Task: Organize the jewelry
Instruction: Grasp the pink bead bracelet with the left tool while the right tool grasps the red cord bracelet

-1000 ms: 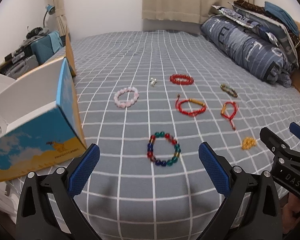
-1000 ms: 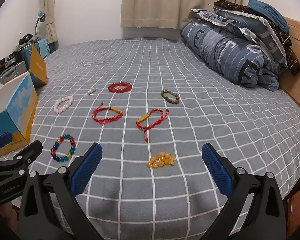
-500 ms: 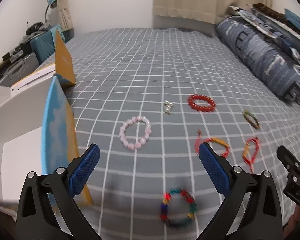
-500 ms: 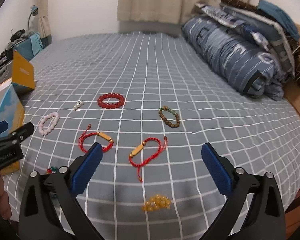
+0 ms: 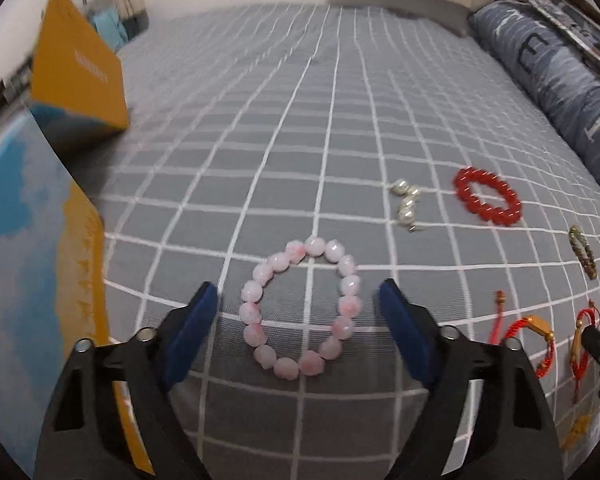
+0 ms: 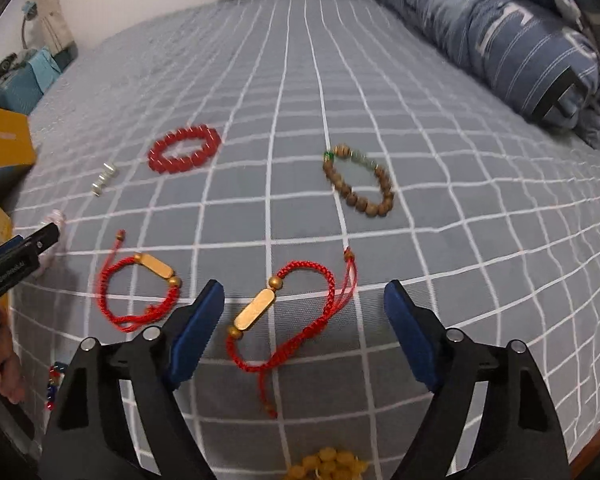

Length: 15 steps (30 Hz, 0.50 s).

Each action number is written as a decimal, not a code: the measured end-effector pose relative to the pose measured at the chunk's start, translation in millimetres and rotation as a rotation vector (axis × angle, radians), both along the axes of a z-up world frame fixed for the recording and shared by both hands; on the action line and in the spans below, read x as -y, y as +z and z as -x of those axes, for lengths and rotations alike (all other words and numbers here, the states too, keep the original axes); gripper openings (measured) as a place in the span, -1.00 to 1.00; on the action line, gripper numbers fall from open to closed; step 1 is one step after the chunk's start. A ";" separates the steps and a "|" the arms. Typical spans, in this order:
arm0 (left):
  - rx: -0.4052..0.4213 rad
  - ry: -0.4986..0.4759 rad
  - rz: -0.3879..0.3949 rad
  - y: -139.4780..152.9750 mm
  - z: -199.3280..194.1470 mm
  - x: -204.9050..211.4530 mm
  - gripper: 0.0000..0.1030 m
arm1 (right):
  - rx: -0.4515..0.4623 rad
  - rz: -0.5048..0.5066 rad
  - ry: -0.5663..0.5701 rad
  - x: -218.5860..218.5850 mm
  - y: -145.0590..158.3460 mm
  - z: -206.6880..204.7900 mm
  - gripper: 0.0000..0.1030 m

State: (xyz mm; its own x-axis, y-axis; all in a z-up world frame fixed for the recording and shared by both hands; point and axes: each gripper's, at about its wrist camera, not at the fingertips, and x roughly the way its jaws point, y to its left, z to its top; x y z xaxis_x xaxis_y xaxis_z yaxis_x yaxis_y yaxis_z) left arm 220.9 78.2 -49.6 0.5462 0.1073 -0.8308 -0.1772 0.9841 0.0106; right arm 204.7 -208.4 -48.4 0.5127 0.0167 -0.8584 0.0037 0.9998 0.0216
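Several bracelets lie on the grey checked bedsheet. In the left wrist view my left gripper [image 5: 300,320] is open, its pads either side of a pink bead bracelet [image 5: 300,308]. Silver beads [image 5: 406,202] and a red bead bracelet [image 5: 487,196] lie beyond. In the right wrist view my right gripper [image 6: 304,320] is open, straddling a red cord bracelet with a gold bar [image 6: 284,312]. A second red cord bracelet [image 6: 138,290] lies left, a brown bead bracelet [image 6: 360,186] beyond, yellow beads [image 6: 328,466] below.
A blue and orange box [image 5: 32,264] stands close on the left of the left gripper, with its orange lid [image 5: 78,68] behind. A rolled blue quilt [image 6: 500,36] lies along the right side. The left gripper's tip [image 6: 20,260] shows in the right wrist view.
Both grippers have moved forward and down toward the bed. The left now frames the pink bracelet, the right now frames the gold-bar red cord bracelet. Both stay open.
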 end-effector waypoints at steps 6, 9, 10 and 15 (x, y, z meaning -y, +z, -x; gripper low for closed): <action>-0.016 -0.015 0.007 -8.1 -3.2 -4.0 -0.03 | -0.050 -0.007 -0.038 0.3 -17.7 -6.2 -0.12; -0.025 -0.026 0.022 -6.2 -1.9 -1.6 -0.61 | -0.043 -0.003 -0.057 -1.8 -17.7 -3.3 -0.56; -0.024 -0.031 0.022 -5.5 0.0 -1.2 -0.61 | -0.040 -0.002 -0.051 -4.2 -18.4 -3.2 -0.66; -0.005 -0.038 0.064 -2.3 8.2 -5.3 -0.65 | -0.032 -0.025 -0.048 -9.6 -12.4 2.0 -0.90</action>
